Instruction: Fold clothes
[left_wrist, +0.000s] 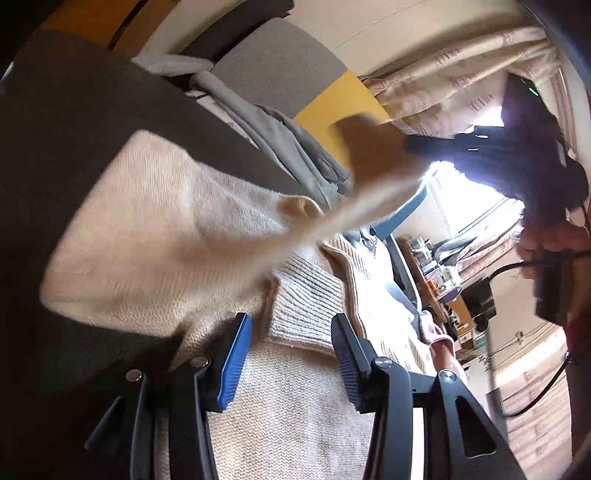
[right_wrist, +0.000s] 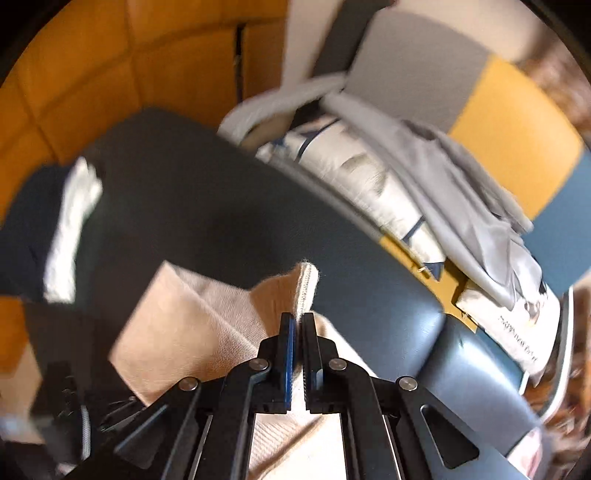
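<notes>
A cream knit sweater (left_wrist: 155, 229) lies spread on a dark grey surface (left_wrist: 74, 110), its ribbed hem (left_wrist: 303, 299) near the fingers. My left gripper (left_wrist: 291, 332) hovers open just above the ribbed part, with nothing between its jaws. One blurred sleeve (left_wrist: 369, 177) stretches up to the right, where my right gripper (left_wrist: 436, 146) pinches its end. In the right wrist view my right gripper (right_wrist: 298, 321) is shut on the sweater's ribbed cuff (right_wrist: 306, 284), with the cream sweater (right_wrist: 192, 332) folded below it on the dark surface (right_wrist: 221, 206).
A grey garment (left_wrist: 288, 147) and a white printed one (right_wrist: 362, 177) lie heaped along the far side, against orange and grey cushions (right_wrist: 513, 122). A person's hand (left_wrist: 546, 243) with a cable is at the right. A cluttered shelf (left_wrist: 439, 277) stands beyond.
</notes>
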